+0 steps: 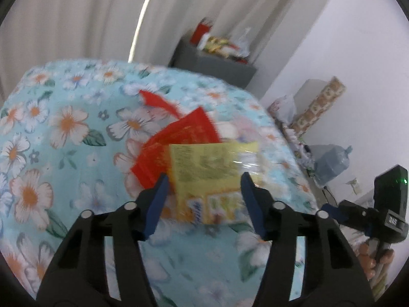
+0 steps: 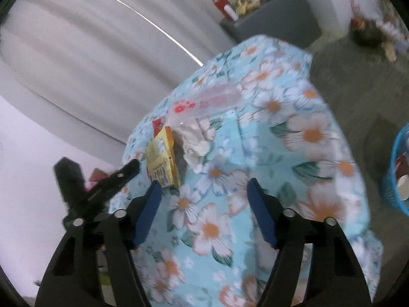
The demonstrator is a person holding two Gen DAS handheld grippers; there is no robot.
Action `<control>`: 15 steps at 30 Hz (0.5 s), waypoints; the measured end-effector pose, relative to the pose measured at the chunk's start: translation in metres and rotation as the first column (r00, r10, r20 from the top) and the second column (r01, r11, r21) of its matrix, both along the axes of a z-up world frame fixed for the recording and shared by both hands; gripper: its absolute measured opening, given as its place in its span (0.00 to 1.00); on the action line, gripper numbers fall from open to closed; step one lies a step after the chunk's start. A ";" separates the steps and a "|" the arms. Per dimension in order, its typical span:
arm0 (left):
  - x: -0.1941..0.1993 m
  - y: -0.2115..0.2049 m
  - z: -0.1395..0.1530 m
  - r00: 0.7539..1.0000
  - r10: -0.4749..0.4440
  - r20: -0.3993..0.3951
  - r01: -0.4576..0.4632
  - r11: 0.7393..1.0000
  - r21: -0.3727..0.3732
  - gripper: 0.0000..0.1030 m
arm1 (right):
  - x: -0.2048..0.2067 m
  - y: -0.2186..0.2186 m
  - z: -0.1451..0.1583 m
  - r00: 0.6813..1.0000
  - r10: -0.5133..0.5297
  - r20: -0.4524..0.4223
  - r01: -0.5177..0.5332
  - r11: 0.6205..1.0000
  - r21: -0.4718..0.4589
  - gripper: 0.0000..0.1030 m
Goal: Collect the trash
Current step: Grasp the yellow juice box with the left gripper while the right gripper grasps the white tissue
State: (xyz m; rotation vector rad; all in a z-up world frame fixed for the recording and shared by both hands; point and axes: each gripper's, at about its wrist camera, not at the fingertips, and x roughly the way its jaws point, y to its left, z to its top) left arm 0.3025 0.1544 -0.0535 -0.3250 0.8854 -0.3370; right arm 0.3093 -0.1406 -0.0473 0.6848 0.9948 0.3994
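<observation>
A yellow snack wrapper [image 1: 212, 171] lies on the flowered tablecloth [image 1: 64, 140], over a red wrapper [image 1: 179, 138]; a torn red scrap [image 1: 158, 102] lies behind them. My left gripper [image 1: 204, 186] is open, its jaws either side of the yellow wrapper's near edge, just above it. In the right wrist view the yellow wrapper [image 2: 162, 161] lies beside a crumpled white tissue [image 2: 196, 143] and a clear plastic wrapper with red print [image 2: 204, 102]. My right gripper [image 2: 204, 192] is open and empty over the cloth, short of the trash. The left gripper [image 2: 127, 170] shows at its left.
A blue basket [image 2: 398, 179] holding trash stands on the floor at the right. A grey cabinet [image 1: 214, 64] with red items stands behind the table. Bags, boxes and a water jug [image 1: 332, 163] line the wall. The right gripper [image 1: 329, 208] shows at the table's right edge.
</observation>
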 end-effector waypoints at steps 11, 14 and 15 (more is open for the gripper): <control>0.019 0.014 -0.032 0.991 -0.026 -0.132 0.008 0.990 -0.139 0.35 | 0.058 0.021 -0.024 0.996 0.038 -0.084 -0.029 0.993 0.111 0.52; 0.019 0.014 -0.036 0.988 -0.030 -0.151 0.007 0.989 -0.149 0.25 | 0.070 0.033 -0.036 0.991 0.049 -0.124 -0.035 0.993 0.112 0.46; 0.019 0.013 -0.036 0.988 -0.034 -0.154 0.011 0.989 -0.149 0.22 | 0.072 0.036 -0.038 0.990 0.053 -0.130 -0.039 0.993 0.108 0.45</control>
